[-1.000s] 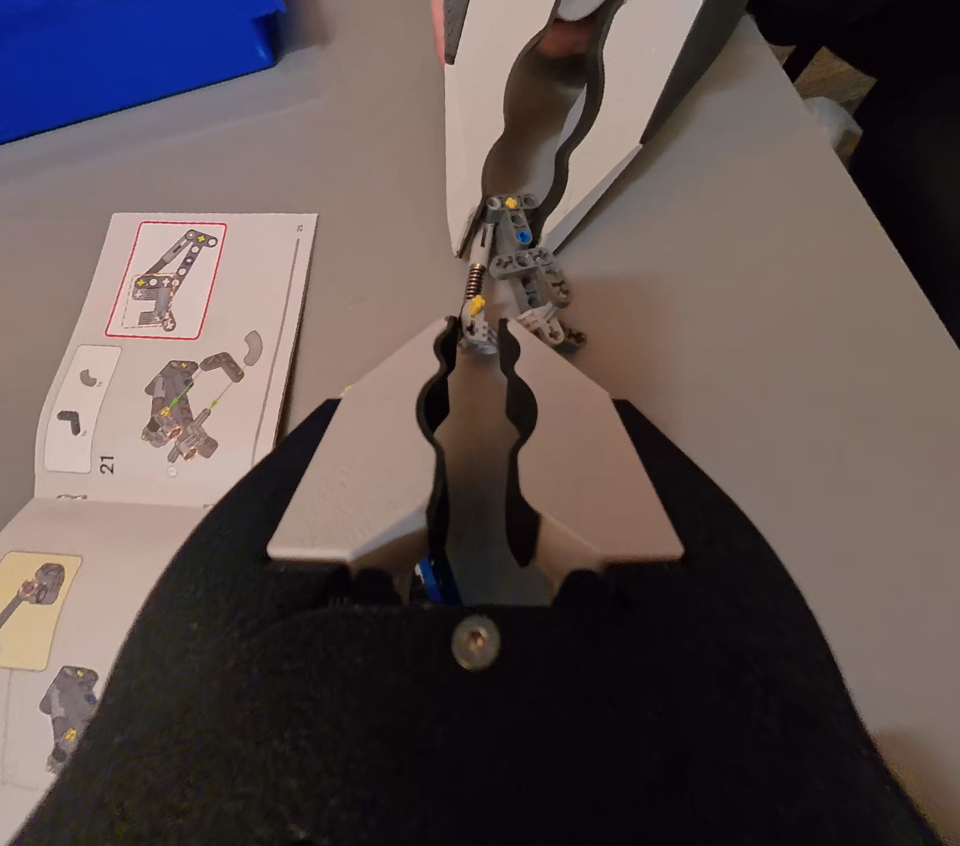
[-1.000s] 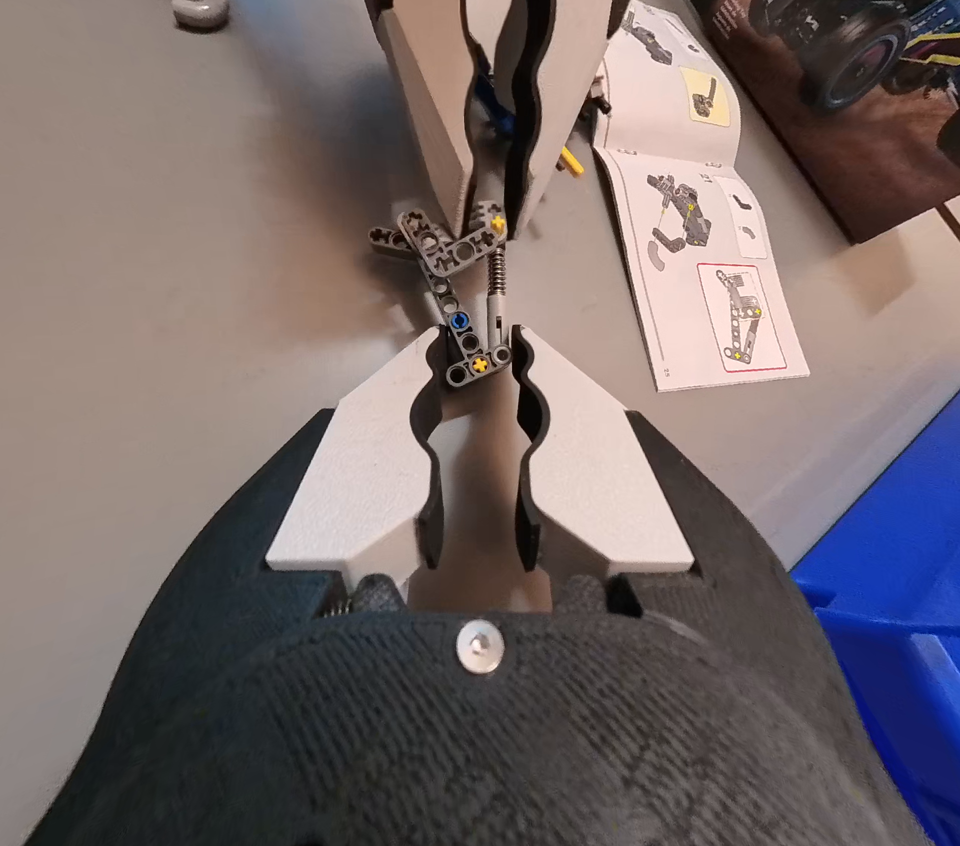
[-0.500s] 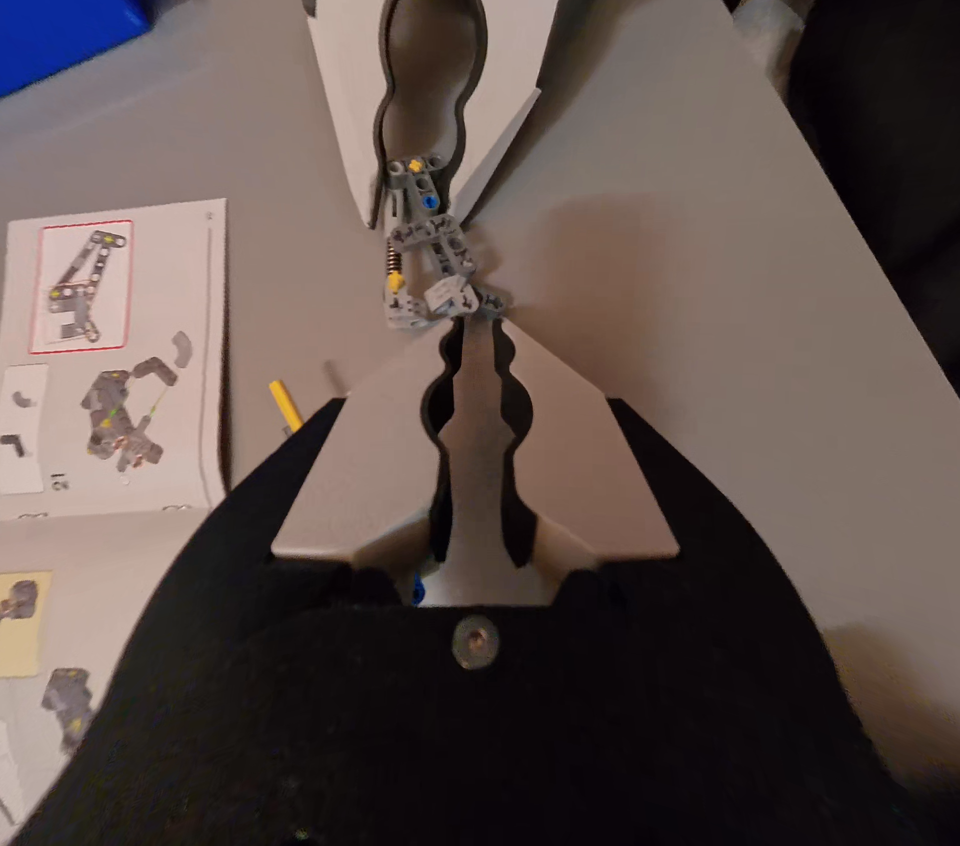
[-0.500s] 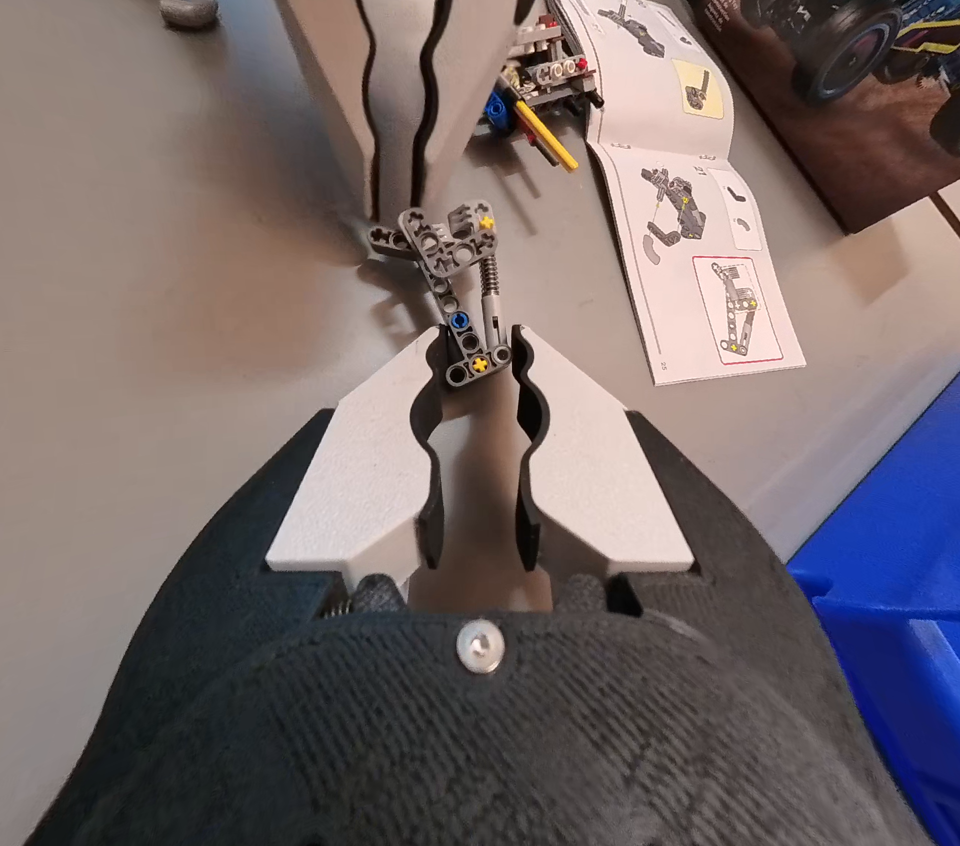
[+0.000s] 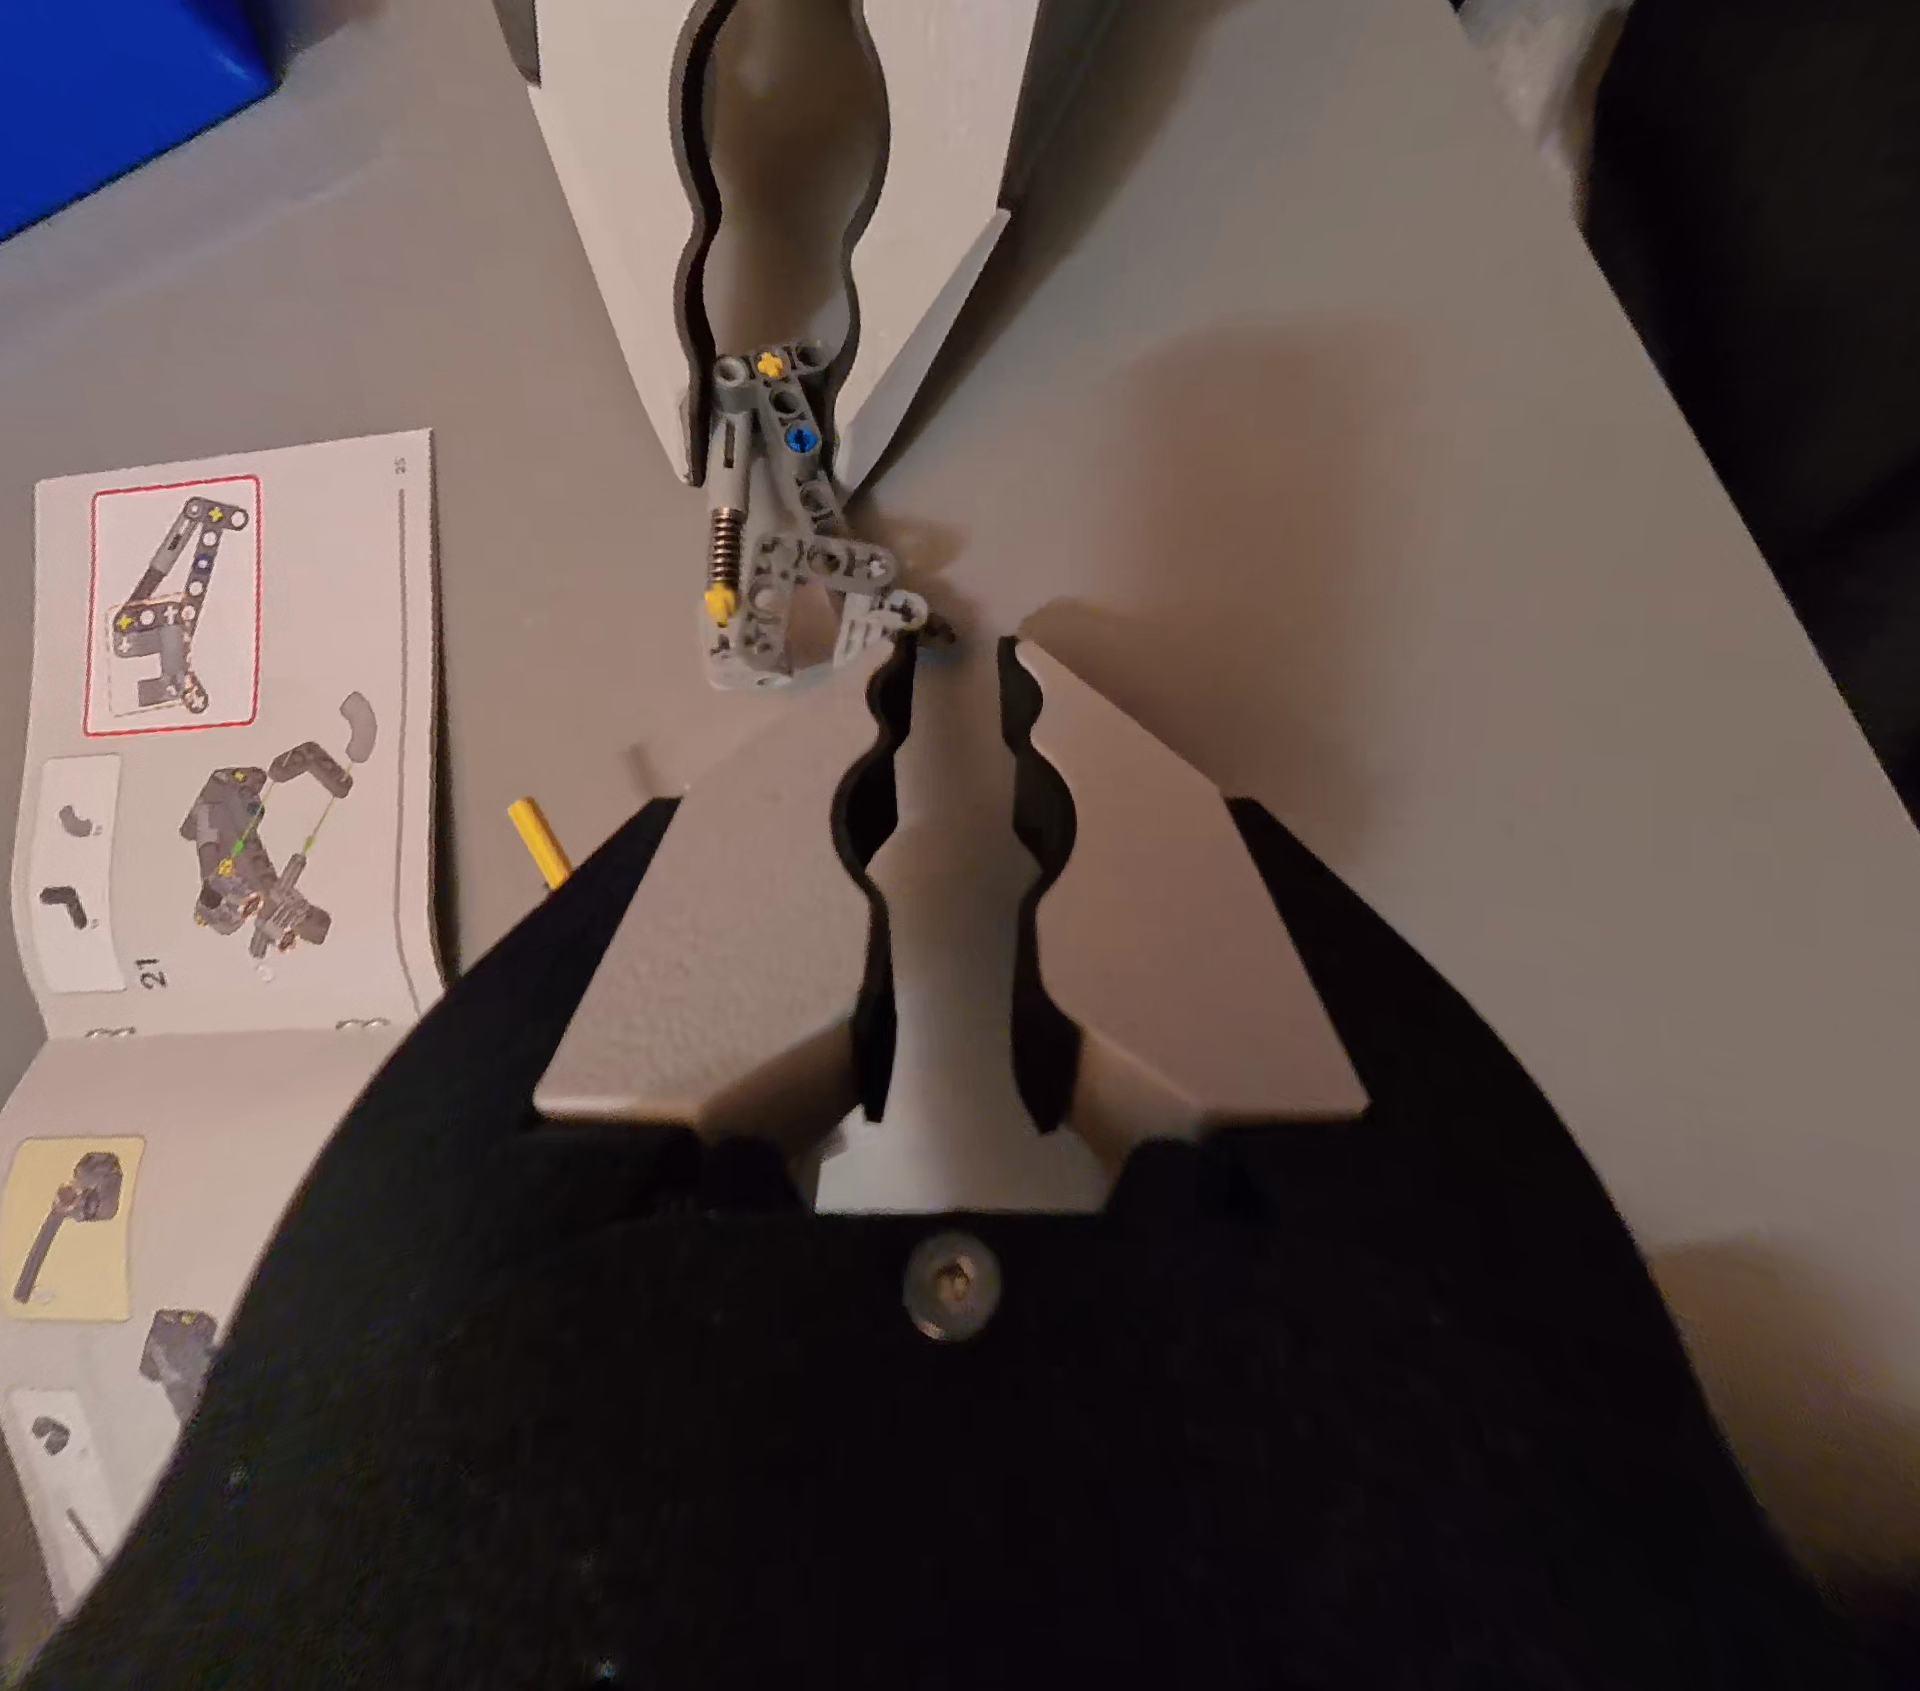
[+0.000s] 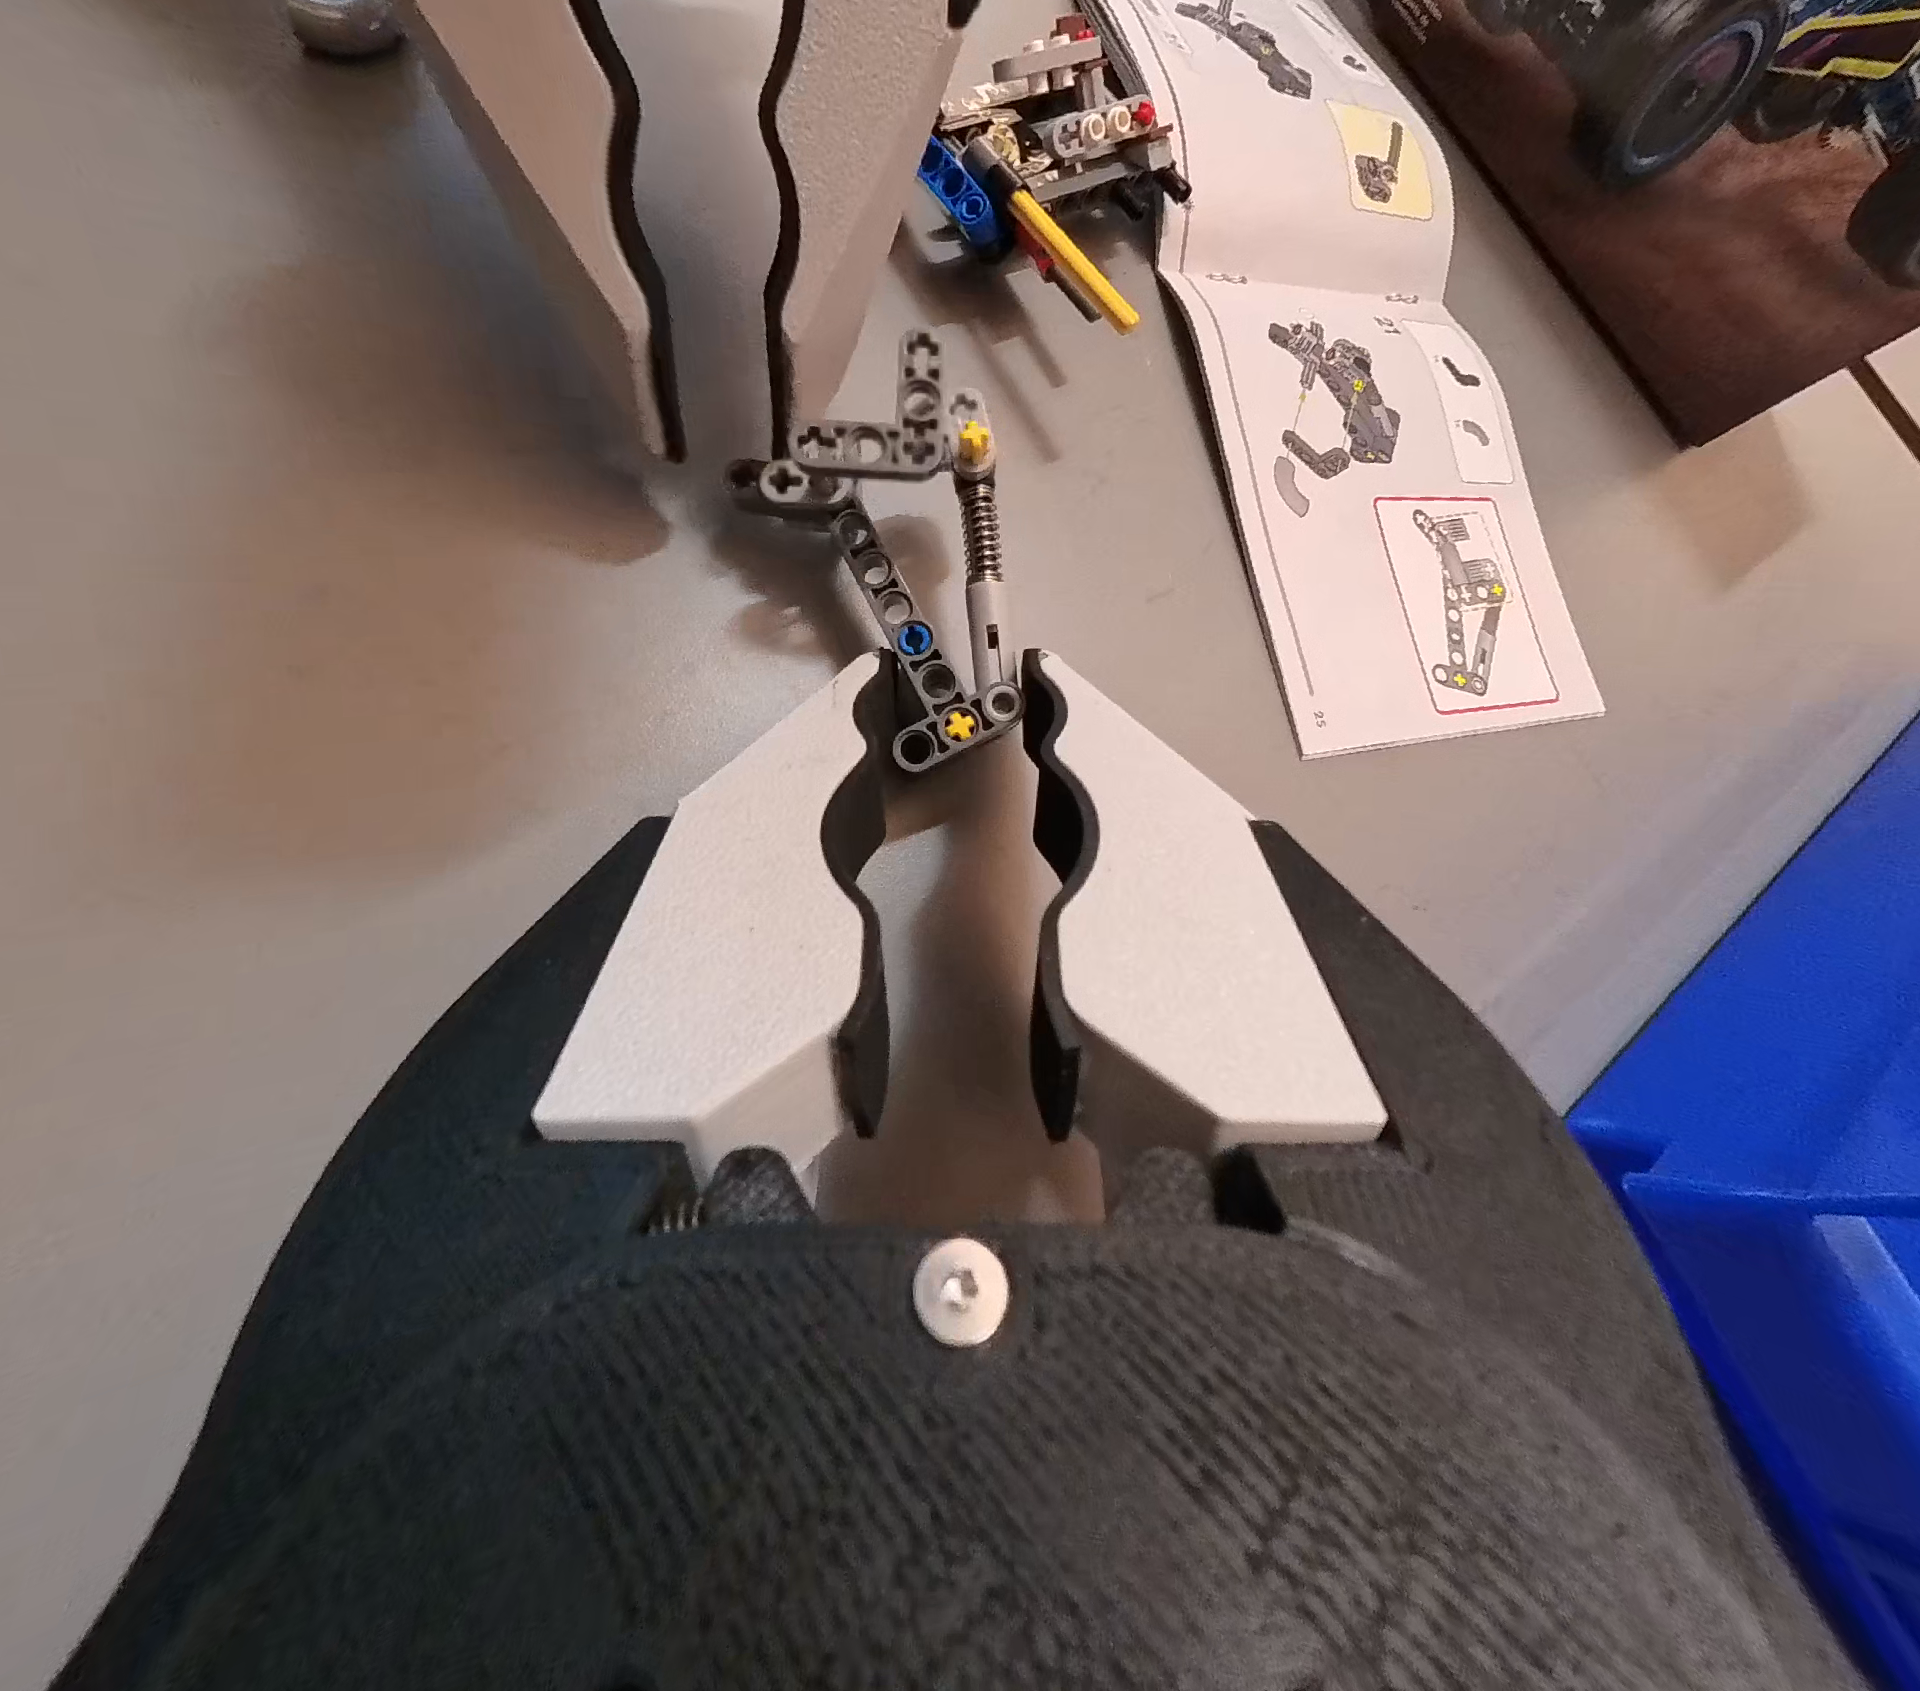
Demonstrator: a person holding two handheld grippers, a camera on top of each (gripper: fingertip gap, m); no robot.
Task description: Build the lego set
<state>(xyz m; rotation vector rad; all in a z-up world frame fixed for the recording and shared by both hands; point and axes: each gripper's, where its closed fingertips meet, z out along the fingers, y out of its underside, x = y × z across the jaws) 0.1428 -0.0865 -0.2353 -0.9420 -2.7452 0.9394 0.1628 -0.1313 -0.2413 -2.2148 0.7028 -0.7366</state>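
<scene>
While the right tongs (image 6: 954, 685) pinched the grey linkage (image 6: 883, 540) by its end, the left tongs (image 5: 954, 654) stood parted, empty, beside its bent beam; they ought to close squarely, bracing against the bench (image 5: 1299, 498).

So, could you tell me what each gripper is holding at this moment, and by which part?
The right gripper clamps the grey lego linkage at its cross-bar end with the yellow pin. The left gripper is open and holds nothing.
</scene>
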